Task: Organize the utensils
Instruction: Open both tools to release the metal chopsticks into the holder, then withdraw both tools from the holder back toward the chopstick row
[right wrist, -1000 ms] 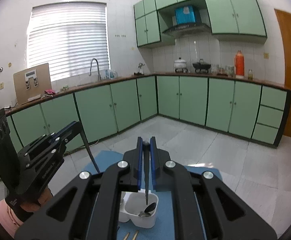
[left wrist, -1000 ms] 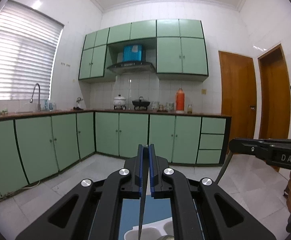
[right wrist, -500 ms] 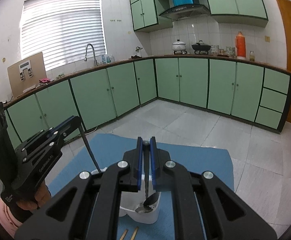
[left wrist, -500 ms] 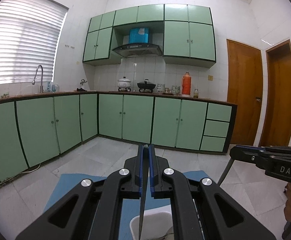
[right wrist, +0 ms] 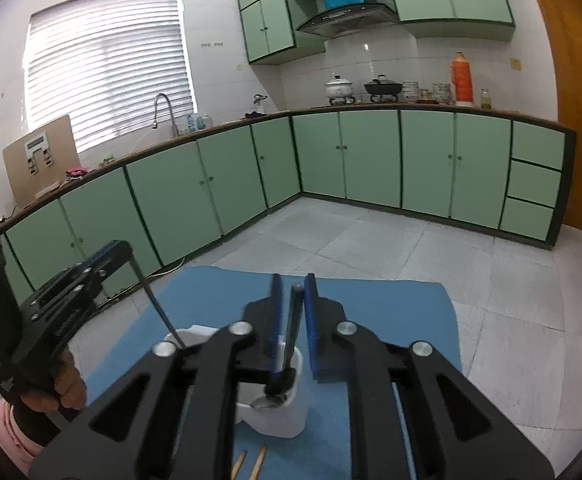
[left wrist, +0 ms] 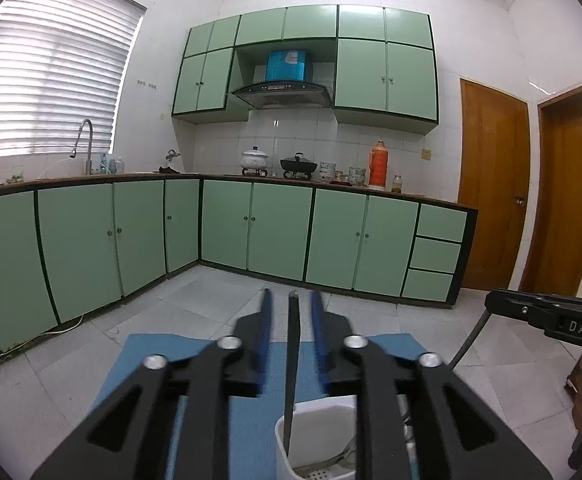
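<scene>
- Between the blue pads of the left gripper (left wrist: 289,312) stands a dark, flat utensil handle (left wrist: 292,360); the jaws are opening, with a visible gap on each side of it, so the pads no longer press on it.
- Its lower end reaches down into a white utensil holder (left wrist: 315,436) just below the jaws.
- Between the pads of the right gripper (right wrist: 293,296) a dark spoon handle (right wrist: 293,320) leans slightly; these jaws are opening too and stand clear of it.
- The spoon's bowl (right wrist: 269,400) rests inside the right-hand compartment of the holder, seen from the right wrist view.
- Seen from there, the left gripper's utensil slants down into the holder's left-hand compartment.
- The holder sits on a blue mat (right wrist: 371,304), which covers the surface below.
- Two wooden chopsticks (right wrist: 251,464) lie on the mat in front of the holder.
- A hand (right wrist: 61,392) grips the left gripper's handle.
- Green cabinets (left wrist: 275,232) and a tiled floor (right wrist: 371,240) lie beyond.
</scene>
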Demonstrator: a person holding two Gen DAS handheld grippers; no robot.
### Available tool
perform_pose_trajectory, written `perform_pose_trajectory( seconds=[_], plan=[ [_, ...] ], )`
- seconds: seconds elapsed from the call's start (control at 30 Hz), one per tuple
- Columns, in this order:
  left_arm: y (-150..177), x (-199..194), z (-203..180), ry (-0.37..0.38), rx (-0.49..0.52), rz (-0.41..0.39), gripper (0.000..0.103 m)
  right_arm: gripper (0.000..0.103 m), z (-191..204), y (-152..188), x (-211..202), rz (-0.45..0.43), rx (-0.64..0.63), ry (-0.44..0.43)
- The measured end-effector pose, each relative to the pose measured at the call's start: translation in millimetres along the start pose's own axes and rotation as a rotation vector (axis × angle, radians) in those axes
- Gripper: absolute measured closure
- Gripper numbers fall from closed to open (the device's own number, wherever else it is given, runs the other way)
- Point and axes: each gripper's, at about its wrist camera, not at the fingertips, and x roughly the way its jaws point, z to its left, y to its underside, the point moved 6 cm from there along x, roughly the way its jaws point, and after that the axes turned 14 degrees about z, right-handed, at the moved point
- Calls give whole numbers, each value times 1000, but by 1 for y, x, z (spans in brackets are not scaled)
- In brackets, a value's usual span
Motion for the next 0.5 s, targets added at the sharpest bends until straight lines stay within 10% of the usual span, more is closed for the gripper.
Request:
perform_pose_trajectory(
  seconds=[0.5],
  plan=[
    [5, -36, 14, 0, -51, -33, 18, 26, -13, 21, -37, -98, 22, 68]
  ],
)
